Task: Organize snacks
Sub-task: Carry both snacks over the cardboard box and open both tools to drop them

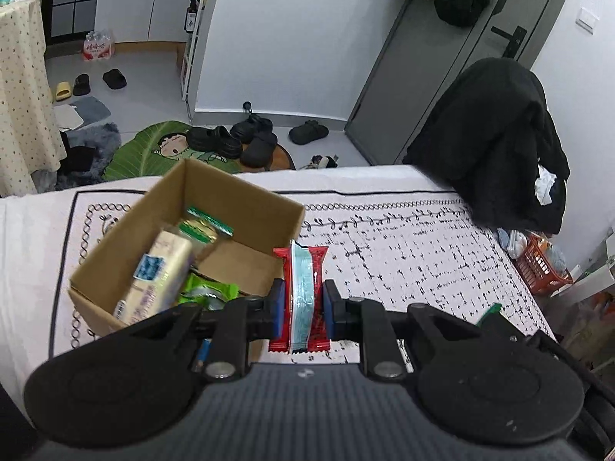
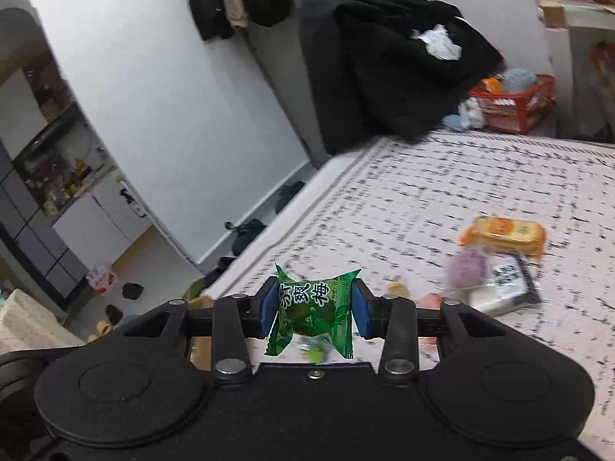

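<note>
The left hand-held gripper (image 1: 303, 303) points level over the bed (image 1: 423, 238), its blue pads clamping an upright red-and-pale-blue snack packet (image 1: 300, 296) just right of the open brown cardboard box (image 1: 238, 199). The right hand-held gripper (image 2: 315, 307), tilted, pinches a green plastic candy wrapper (image 2: 312, 309) above the bed.
</note>
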{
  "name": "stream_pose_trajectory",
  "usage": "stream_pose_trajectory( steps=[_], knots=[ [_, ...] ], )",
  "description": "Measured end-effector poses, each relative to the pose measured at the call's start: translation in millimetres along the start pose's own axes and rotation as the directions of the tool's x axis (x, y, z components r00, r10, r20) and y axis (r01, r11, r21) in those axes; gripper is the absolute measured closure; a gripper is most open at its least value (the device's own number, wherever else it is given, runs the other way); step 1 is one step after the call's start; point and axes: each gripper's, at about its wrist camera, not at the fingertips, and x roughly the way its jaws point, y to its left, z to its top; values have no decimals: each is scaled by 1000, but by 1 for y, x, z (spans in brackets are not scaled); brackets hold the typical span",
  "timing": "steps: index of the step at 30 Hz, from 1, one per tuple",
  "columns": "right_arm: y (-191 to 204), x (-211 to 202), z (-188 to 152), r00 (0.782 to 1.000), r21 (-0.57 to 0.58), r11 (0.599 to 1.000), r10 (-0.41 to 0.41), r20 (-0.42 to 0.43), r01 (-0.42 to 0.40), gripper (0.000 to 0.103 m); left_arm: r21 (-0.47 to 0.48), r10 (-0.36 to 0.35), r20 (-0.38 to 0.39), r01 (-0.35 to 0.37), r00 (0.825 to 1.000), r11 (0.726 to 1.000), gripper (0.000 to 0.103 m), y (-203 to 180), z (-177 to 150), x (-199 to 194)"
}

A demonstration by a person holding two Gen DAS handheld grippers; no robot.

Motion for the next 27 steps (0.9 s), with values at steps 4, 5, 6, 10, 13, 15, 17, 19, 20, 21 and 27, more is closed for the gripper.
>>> stream_pose_trajectory(
  steps=[4,5,6,10,13,15,17,19,20,21,27],
  knots=[
    [22,2,-5,1000,-31,999,28,4,-28,64,-10,6,13,-6,1000,1000,84,11,7,-5],
    [27,3,-6,999,-40,999,33,2,-33,64,-12,7,15,-7,1000,1000,84,14,8,-6],
    [32,3,-7,999,-48,998,36,-1,-36,64,-16,9,17,-9,1000,1000,84,18,10,-7],
    [53,6,-9,998,-91,994,57,-2,-57,64,-34,17,20,-16,1000,999,84,31,14,-9],
    [67,6,-13,998,-118,991,70,-3,-69,64,-42,17,17,-16,1000,999,84,42,16,-9],
    [76,7,-16,997,-134,988,73,-8,-73,64,-48,20,18,-19,1000,999,84,49,18,-10],
    [84,8,-18,997,-150,985,81,-12,-82,64,-58,22,17,-21,1000,998,84,55,21,-10],
    [92,9,-21,996,-167,982,88,-12,-89,64,-67,23,14,-22,1000,998,84,63,23,-10],
    [97,10,-23,996,-174,980,91,-12,-92,64,-71,21,13,-20,1000,997,84,66,25,-9],
    [100,10,-25,995,-180,979,94,-11,-95,64,-77,19,11,-18,1000,997,84,70,26,-9],
    [121,15,-34,994,-217,970,110,6,-106,64,-111,15,2,-14,1000,994,84,92,34,-6]
  ],
)
